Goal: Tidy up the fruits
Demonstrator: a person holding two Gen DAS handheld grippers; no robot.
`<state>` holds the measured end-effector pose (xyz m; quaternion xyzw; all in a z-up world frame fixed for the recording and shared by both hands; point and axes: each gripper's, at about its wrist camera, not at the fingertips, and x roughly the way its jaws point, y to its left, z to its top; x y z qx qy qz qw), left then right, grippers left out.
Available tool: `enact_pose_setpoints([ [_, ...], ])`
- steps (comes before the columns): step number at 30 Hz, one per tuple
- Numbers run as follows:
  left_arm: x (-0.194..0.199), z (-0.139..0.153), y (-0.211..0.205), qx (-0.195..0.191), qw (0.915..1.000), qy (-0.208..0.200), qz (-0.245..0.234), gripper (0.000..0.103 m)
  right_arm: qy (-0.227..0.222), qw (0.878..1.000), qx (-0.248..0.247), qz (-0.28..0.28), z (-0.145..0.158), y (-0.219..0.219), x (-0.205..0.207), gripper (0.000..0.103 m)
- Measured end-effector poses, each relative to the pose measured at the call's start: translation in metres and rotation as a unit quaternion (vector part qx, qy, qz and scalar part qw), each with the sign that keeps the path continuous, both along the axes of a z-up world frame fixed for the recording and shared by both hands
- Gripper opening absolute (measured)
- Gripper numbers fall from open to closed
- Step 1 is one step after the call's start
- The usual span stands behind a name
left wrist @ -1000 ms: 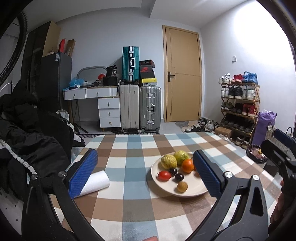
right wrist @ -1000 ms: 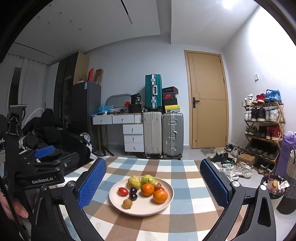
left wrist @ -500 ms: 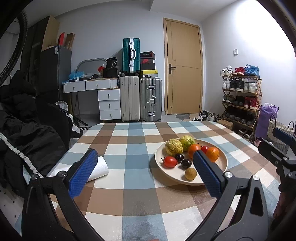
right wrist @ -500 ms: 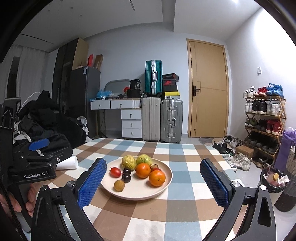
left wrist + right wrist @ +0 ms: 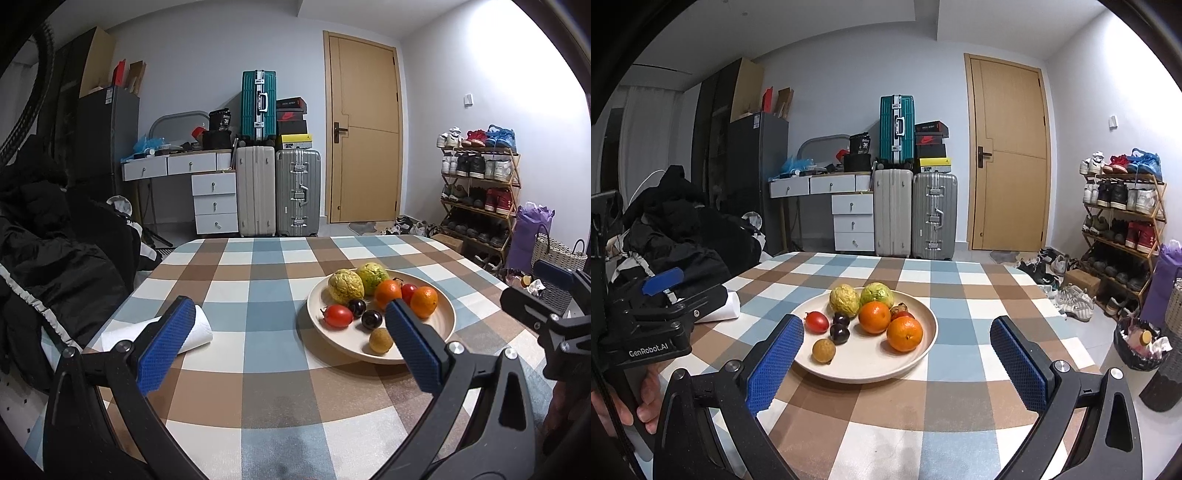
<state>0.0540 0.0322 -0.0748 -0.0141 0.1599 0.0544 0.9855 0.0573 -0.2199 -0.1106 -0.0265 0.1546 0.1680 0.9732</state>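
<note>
1. On your far left a white roll [image 5: 162, 332] lies on the checked table [image 5: 266, 343], touching nothing else. Over the last second it slides lower and nearer in the left view, because you bring both tools down and in toward the table.
2. Your left gripper [image 5: 291, 343] hangs above the cloth, jaws spread wide and empty. Its right finger now overlaps the plate's near edge in that view; a second ago it stood clear of the fruit.
3. The plate [image 5: 919, 354] holds all the fruit, none on the cloth: a tomato [image 5: 816, 322], two dark plums [image 5: 839, 333], a small brown fruit [image 5: 823, 350], two bumpy yellow-green fruits [image 5: 844, 300], two oranges [image 5: 904, 334] and something reddish behind them that you cannot identify.
4. Your right gripper [image 5: 897, 363] is also released and holds nothing, and the plate now sits between its fingers, larger than before.
5. The fruit itself has not shifted; only your viewpoint has. The mixed pile fits either fruit gathered onto the plate or fruit waiting to be sorted, so the approach settles nothing yet.
</note>
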Motion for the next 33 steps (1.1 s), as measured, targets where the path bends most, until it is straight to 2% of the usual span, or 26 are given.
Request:
enact_pose_setpoints([
  [33,-0.0020,0.0013,-0.0010,0.001,1.0000,0.000,0.000,0.103,-0.001,1.000,0.003,0.009,0.0017,-0.0011,-0.0026,0.103],
])
